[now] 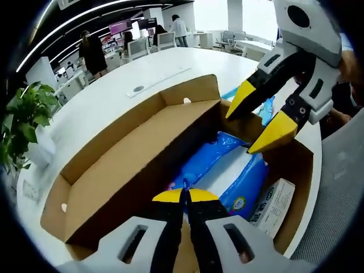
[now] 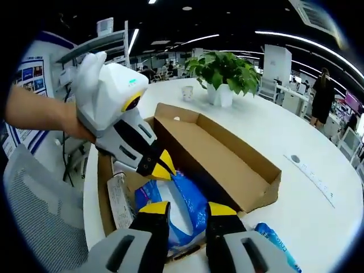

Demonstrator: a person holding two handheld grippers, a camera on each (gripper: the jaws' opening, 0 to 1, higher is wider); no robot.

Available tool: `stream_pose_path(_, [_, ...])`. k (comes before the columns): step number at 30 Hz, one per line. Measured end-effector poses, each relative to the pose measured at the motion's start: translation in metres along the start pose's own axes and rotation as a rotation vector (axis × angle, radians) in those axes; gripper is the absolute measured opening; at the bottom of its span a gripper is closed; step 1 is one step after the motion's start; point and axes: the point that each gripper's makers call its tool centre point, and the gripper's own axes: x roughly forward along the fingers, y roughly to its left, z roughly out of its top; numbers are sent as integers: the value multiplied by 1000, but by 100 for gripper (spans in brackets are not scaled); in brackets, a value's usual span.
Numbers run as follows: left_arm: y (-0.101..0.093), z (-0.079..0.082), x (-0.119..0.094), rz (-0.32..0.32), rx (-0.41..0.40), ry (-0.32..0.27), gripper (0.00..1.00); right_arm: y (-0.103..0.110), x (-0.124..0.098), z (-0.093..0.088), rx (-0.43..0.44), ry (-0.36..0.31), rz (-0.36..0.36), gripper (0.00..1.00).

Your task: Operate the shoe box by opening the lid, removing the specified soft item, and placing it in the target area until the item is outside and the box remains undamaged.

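1. Now the shoe box sits open on the white tabletop, its lid folded back and standing beside the body.
2. Inside the box lies a blue-and-white soft pack, the task's item, resting on the box floor; a small white carton lies next to it at one end.
3. From the left gripper view, the left claw has its yellow tips pressed together, narrow, poised over the near end of the soft pack; whether it pinches the wrapper I cannot tell.
4. The right claw stands with a clear gap between its tips, wide, hovering above the pack and holding nothing.
5. Another blue packet lies on the tabletop outside the box.
6. A potted plant stands on the tabletop beyond the box.
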Motion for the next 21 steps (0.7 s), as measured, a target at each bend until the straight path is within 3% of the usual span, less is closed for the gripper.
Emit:
stream_pose_path(4, [0,-1,-2,0,-7,-5,0,0,7,-1,14,15,-3,16])
stream_pose_path(12, [-1,0,-8,0,-18,-17,0,-4,16,-16,-51,91,-41,2])
stream_pose_path(21, [-1,6,-13,3,-24,-36,0,-4,14,-16,-40,76,-45,0])
